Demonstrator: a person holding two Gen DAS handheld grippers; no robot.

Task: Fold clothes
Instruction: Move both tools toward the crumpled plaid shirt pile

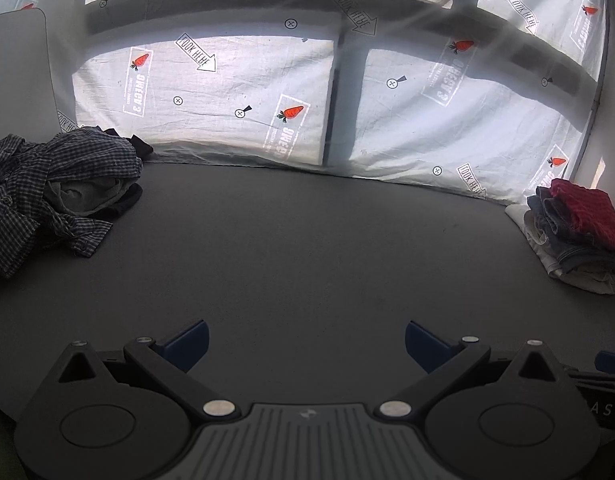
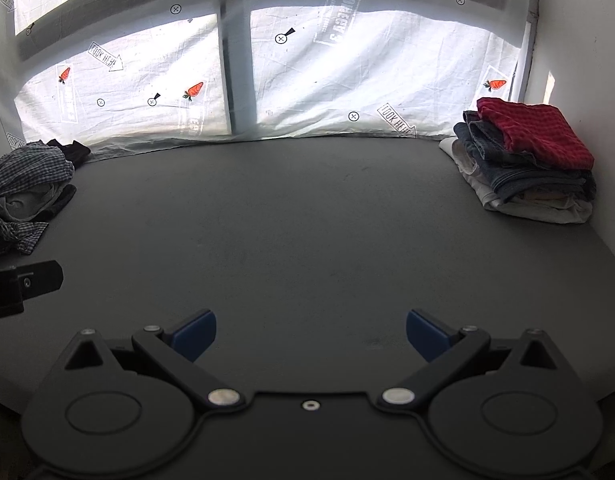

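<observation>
At the far left of the grey desk (image 1: 307, 248) lies a crumpled heap (image 1: 55, 192) of clothes — a checked shirt (image 1: 23, 172) on top, dark garments beneath. The left claw (image 1: 305, 344) and the right claw (image 2: 310, 334) hover over the bare middle, both with fingers wide apart, holding nothing. At the far right sits a folded stack (image 2: 527, 160) — red checked piece (image 2: 535, 132) uppermost. A pull at the shirt could drag tangled garments along; a careless set-down might topple the stack.

unfolded heap (image 1: 55, 196) left on table (image 1: 307, 248), folded stack (image 1: 579, 236) right
</observation>
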